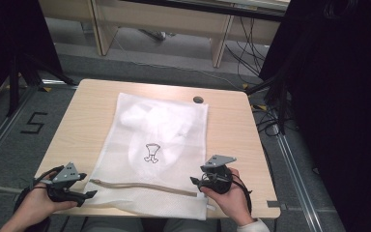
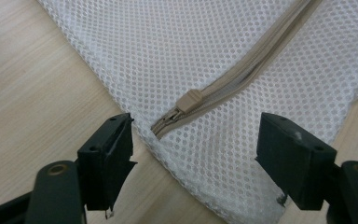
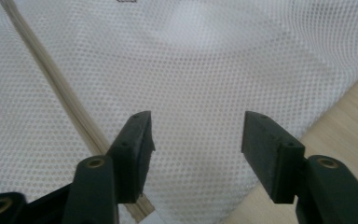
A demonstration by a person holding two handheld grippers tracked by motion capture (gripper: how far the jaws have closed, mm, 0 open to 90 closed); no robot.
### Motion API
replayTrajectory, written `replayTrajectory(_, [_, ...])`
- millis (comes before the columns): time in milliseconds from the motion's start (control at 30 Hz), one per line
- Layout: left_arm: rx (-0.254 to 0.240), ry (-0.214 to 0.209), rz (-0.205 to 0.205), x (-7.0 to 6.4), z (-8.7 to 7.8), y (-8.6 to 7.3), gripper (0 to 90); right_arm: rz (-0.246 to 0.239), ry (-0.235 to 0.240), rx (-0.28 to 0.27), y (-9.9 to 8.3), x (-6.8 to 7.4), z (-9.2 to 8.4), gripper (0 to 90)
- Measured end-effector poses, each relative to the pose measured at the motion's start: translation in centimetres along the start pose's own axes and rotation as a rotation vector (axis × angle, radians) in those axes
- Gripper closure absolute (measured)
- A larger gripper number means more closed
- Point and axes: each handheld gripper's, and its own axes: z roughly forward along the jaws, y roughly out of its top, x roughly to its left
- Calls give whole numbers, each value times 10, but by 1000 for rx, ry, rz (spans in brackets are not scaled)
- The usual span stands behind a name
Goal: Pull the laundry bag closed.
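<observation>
Mesh bag (image 1: 157, 145), zip (image 1: 142, 187) at six o'clock; left gripper (image 1: 88, 195) at seven, right gripper (image 1: 196, 182) at five, both open, empty.

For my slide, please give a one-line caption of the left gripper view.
Open left hand-held gripper above the beige zipper pull of a white mesh laundry bag on a light wooden table.

The laundry bag (image 1: 125, 140) is white open-weave mesh cloth with a beige woven zipper (image 2: 242, 77) and matt plastic pull (image 2: 189, 100), lying on a pale, smooth wood-grain surface (image 1: 232, 130), while both grippers' jaws look matt black plastic.
</observation>
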Motion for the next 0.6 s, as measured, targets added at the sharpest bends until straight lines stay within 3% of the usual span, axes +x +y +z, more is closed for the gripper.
replayTrajectory(67, [3, 4, -6, 0, -1, 0, 264, -17, -12, -47, 2, 5, 1, 489])
replayTrajectory(100, [1, 12, -8, 0, -1, 0, 265, -37, 12, -31, 4, 5, 0, 494])
replayTrajectory(133, [-6, 11, -16, -1, -1, 1, 266, -22, 3, -71, 5, 10, 3, 506])
replayTrajectory(167, [1, 6, 5, 0, -2, 1, 267, -40, 21, -38, 7, 11, 2, 512])
replayTrajectory(200, [-11, 5, -32, -1, -1, 0, 268, -57, 16, -60, 8, 13, 5, 523])
replayTrajectory(233, [-9, 3, -32, -1, -1, 0, 268, -55, 27, -75, 10, 16, 9, 526])
replayTrajectory(333, [-3, 5, -4, 0, -1, 0, 267, -75, 65, -37, 15, 20, 10, 536])
replayTrajectory(367, [1, 5, -16, -1, -1, 0, 267, -69, 68, -60, 19, 28, 15, 551])
replayTrajectory(433, [-4, 1, -36, -1, 0, 0, 267, -96, 84, -64, 24, 30, 16, 555])
replayTrajectory(467, [-5, 2, -37, -1, 0, 0, 267, -105, 100, -40, 27, 31, 15, 557])
replayTrajectory(600, [1, 12, -18, 1, -2, 0, 267, -112, 97, -49, 34, 38, 22, 564])
